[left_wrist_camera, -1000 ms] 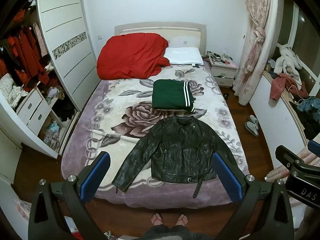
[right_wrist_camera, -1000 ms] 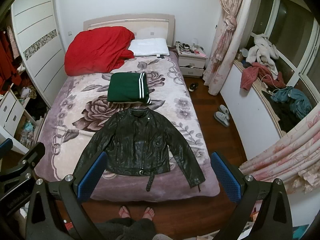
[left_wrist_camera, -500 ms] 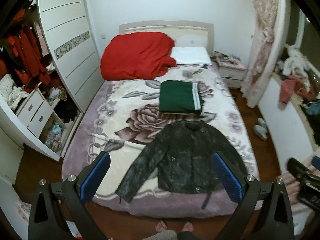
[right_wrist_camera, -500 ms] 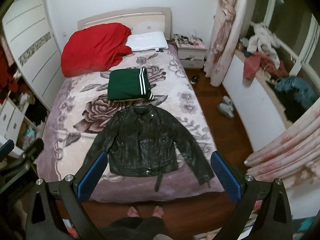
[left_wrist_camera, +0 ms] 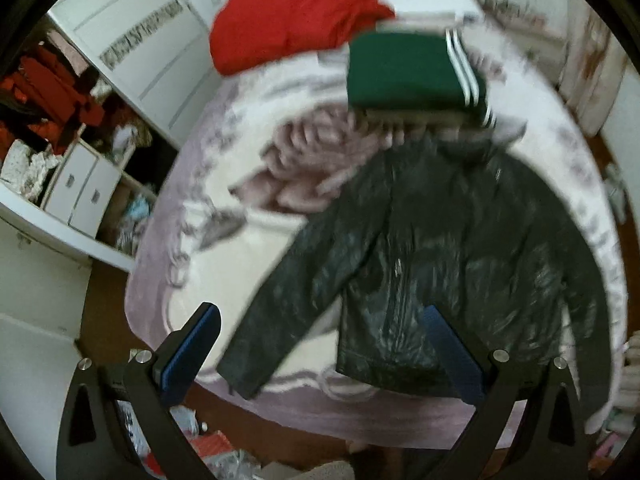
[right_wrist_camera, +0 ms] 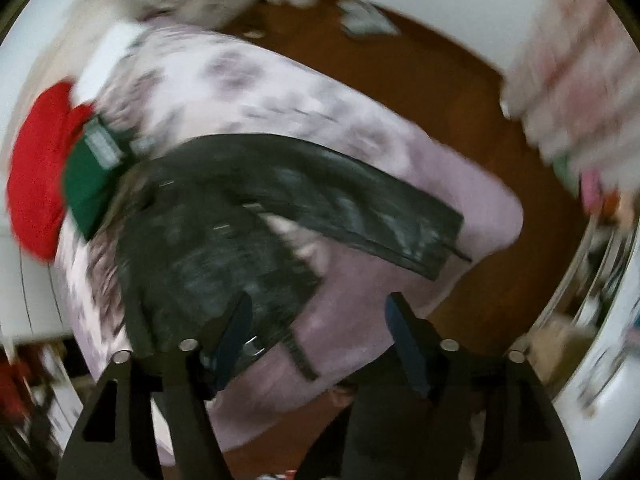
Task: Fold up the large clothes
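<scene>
A black leather jacket [left_wrist_camera: 432, 272] lies spread flat, sleeves out, on the foot of the bed [left_wrist_camera: 224, 248]. My left gripper [left_wrist_camera: 320, 344] is open and empty, above the jacket's left sleeve and hem. In the blurred right wrist view the jacket [right_wrist_camera: 240, 232] runs across the bed [right_wrist_camera: 472, 208], its right sleeve reaching toward the corner. My right gripper [right_wrist_camera: 320, 336] is open and empty, above the jacket's hem and belt buckle. A folded green garment with white stripes [left_wrist_camera: 412, 72] lies beyond the collar.
A red duvet [left_wrist_camera: 296, 12] is heaped at the head of the bed. An open wardrobe with drawers [left_wrist_camera: 76, 184] stands at the left. Wooden floor [right_wrist_camera: 440, 92] and pink curtains [right_wrist_camera: 572, 80] lie at the right of the bed.
Both grippers have dropped down and forward toward the jacket, which now looms much larger. The right view has swung and tilted toward the bed's right corner. Both views are motion-blurred.
</scene>
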Tool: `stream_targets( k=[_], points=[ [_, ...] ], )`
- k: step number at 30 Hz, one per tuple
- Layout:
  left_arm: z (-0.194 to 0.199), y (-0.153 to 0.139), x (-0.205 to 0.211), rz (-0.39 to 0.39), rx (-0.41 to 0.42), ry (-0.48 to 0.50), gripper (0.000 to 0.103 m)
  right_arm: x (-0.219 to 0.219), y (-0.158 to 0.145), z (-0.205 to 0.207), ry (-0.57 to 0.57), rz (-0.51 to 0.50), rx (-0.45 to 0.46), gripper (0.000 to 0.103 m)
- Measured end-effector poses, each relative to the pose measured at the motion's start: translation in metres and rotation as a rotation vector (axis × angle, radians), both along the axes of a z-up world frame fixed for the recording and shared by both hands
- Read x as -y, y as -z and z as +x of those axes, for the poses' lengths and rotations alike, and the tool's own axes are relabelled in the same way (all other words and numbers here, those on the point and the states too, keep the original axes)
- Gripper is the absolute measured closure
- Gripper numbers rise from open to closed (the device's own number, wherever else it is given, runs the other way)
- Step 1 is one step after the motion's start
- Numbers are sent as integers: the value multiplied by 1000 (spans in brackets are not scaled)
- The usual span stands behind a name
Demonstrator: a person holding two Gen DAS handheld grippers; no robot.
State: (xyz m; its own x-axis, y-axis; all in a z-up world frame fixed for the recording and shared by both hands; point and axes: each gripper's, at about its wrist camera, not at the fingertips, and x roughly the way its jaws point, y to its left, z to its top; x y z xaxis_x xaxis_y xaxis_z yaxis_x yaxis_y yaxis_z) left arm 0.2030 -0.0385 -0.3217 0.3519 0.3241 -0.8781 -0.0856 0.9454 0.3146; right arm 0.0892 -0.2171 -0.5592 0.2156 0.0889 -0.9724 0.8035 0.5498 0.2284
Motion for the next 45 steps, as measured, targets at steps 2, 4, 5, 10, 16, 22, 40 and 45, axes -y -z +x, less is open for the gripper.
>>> stream_targets(
  k=[2, 4, 5, 10, 16, 22, 40, 45],
  points=[
    [8, 42, 11, 30, -46, -6, 0, 35, 66, -22, 100, 60, -56, 30],
    [15, 82, 21, 59, -93, 8, 0, 62, 124, -46, 200, 113, -93, 30],
    [17, 106, 30, 88, -128, 21, 0, 76, 157, -63, 267, 139, -113, 30],
    [25, 164, 55, 125, -202, 45, 0, 101, 251, -97, 418, 240, -102, 29],
    [40, 185, 87, 133, -209, 103, 0, 96, 288, -99, 505, 360, 29, 50],
    [52, 188, 122, 102, -183, 191, 0, 114, 220, -102, 484, 183, 120, 90],
    [67, 264, 150, 47, -197, 261, 0, 113, 283, -110, 743, 441, 465, 56],
    [71, 262, 149, 38, -211, 234, 0, 120, 304, -79, 853, 367, 583, 55]
  ],
)
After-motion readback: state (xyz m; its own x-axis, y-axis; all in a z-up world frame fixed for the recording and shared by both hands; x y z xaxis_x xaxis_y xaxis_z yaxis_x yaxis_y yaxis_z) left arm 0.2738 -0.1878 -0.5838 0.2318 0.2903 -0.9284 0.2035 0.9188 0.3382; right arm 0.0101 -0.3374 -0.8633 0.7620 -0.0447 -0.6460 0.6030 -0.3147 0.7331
